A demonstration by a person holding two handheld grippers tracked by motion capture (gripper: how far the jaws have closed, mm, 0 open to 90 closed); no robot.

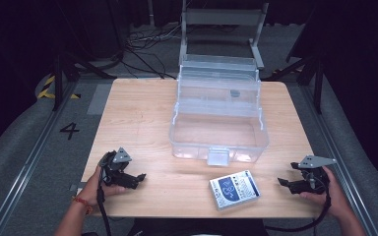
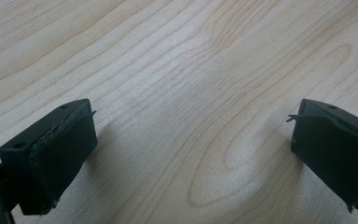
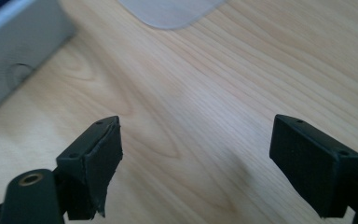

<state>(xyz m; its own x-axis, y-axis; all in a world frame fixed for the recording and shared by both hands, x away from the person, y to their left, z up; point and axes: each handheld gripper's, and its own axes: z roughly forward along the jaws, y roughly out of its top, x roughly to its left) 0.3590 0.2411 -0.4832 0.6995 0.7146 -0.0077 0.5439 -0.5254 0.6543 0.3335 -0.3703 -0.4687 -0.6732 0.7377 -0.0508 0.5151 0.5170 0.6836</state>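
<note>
My left gripper (image 1: 139, 176) near the counter's (image 1: 142, 123) front-left corner, jaws apart over bare wood, my right gripper (image 1: 281, 181) at the front-right corner, jaws apart, flat blue-and-white printed box (image 1: 234, 189) between them by the front edge, clear plastic lidded bin (image 1: 219, 130) open mid-counter.

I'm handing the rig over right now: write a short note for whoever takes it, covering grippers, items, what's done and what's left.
Left gripper: open, empty, low over the wooden table at its near left.
Right gripper: open, empty, low over the table's near right.
Small white and blue box: lies flat on the table at the near edge, between the grippers, untouched.
Clear plastic bin: lid up, standing mid-table behind the box; looks empty apart from a small grey piece on the raised lid part.
Done: the bin stands open.
Left: likely to grasp the box and place it in the bin.
</note>
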